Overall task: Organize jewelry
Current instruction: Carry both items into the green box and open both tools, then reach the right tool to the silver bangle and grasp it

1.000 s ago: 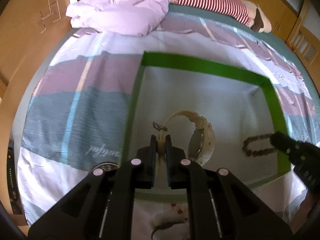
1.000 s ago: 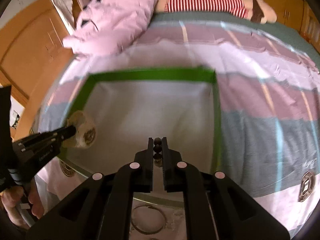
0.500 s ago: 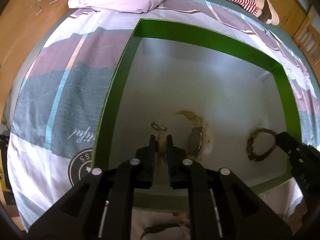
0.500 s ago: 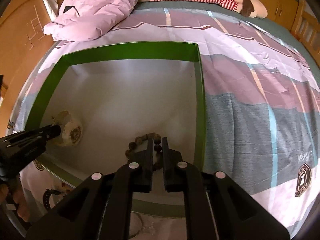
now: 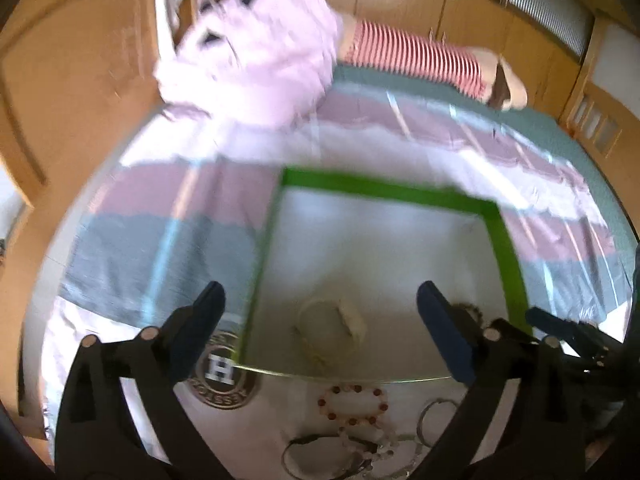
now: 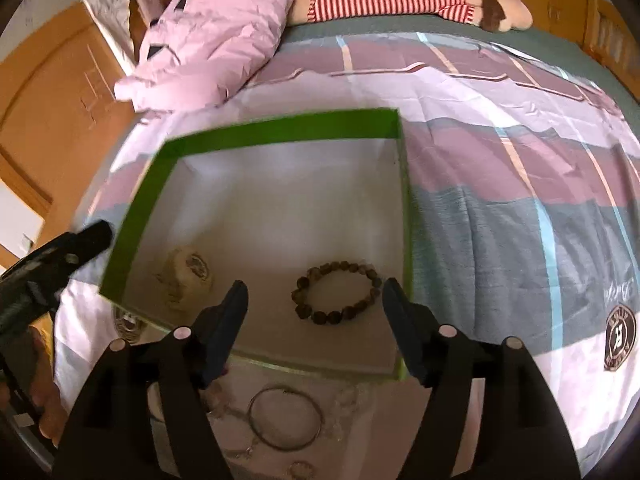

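Now both grippers hang above the near edge of the green-rimmed box [image 6: 280, 130] on the striped bedspread [image 6: 500, 184], each with its fingers spread wide and nothing between them. Left gripper [image 5: 320, 320] is over the cream watch [image 5: 332, 328], which lies inside the box near its left wall. Right gripper [image 6: 314, 312] is over the dark bead bracelet [image 6: 338, 292], lying flat in the near right corner. Outside, nearer still, rest a thin bangle [image 6: 285, 418] and a red-and-white bead bracelet [image 5: 354, 404]

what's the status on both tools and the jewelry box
Left tool open, empty. Right tool open, empty. Watch and bead bracelet inside green box. Nothing blocking.
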A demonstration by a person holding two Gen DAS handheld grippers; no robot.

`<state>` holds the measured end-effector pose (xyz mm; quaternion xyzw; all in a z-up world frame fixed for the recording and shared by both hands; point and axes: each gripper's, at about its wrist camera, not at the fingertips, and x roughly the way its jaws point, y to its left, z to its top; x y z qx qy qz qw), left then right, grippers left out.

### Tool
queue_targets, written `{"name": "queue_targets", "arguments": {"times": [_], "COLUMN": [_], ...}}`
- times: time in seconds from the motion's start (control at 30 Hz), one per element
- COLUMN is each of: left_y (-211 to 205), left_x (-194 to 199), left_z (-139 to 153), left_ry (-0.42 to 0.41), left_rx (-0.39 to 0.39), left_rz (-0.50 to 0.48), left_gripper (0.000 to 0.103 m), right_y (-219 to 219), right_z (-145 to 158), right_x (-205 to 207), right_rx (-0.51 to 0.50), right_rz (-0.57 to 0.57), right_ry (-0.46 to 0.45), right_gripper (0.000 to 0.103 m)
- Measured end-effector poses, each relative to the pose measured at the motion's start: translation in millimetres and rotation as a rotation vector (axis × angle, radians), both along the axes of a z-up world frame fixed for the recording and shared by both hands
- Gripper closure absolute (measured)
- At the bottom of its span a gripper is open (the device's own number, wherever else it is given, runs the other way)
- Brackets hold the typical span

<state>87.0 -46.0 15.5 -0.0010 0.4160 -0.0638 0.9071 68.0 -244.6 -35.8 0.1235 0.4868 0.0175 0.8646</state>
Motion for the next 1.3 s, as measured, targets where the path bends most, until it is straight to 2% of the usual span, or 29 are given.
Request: {"name": "queue_targets", "arguments": {"times": [0.1,0.2,0.23,0.33,0.37,0.5,0.53,0.63,0.7,0.77,0.93,1.2,1.3], "left_y": [2,4,5,8,10,26,29,40,44,46,46,43,42], "left_x": [-19,-35,-40,-55,-57,-54,-55,-52,-52,-53,-52,-53,-53], "left_z": [26,36,34,19,10,-28,-34,-50,-55,-58,-67,-70,-70], "left_ry": [-0.064,-0.037,-0.020,0.009,0.017,0.131,0.151,0.201,0.214,0.215,0.240,0.245,0.247], "left_rx": [0.057,0.097,0.103,0.145,0.149,0.137,0.131,0.102,0.096,0.107,0.133,0.145,0.140], "left_rz": [0.001,-0.042,-0.060,-0.122,-0.136,-0.138,-0.133,-0.119,-0.116,-0.112,-0.115,-0.128,-0.129], "left_gripper": [0.002,0.002,0.002,0.002,0.002,0.002,0.002,0.002,0.002,0.002,0.002,0.002,0.002], "right_y": [-8,-10,-8,6,10,15,17,30,37,44,55,71,78], "right_z": [18,31,33,33,31,5,-3,-29,-44,-52,-63,-49,-52], "right_x": [-14,-27,-31,-41,-45,-55,-57,-63,-61,-61,-61,-67,-70], "right_rx": [0.042,0.065,0.044,-0.108,-0.113,0.013,0.017,-0.001,0.016,0.019,-0.006,-0.001,-0.027], "right_rz": [-0.016,-0.010,-0.006,0.030,0.053,0.101,0.114,0.174,0.214,0.239,0.266,0.352,0.390], "right_ry": [-0.028,-0.039,-0.036,-0.010,-0.009,0.071,0.091,0.152,0.178,0.190,0.214,0.144,0.163], "right_gripper": [0.028,0.027,0.027,0.027,0.027,0.028,0.028,0.035,0.055,0.070,0.077,0.077,0.077]}}
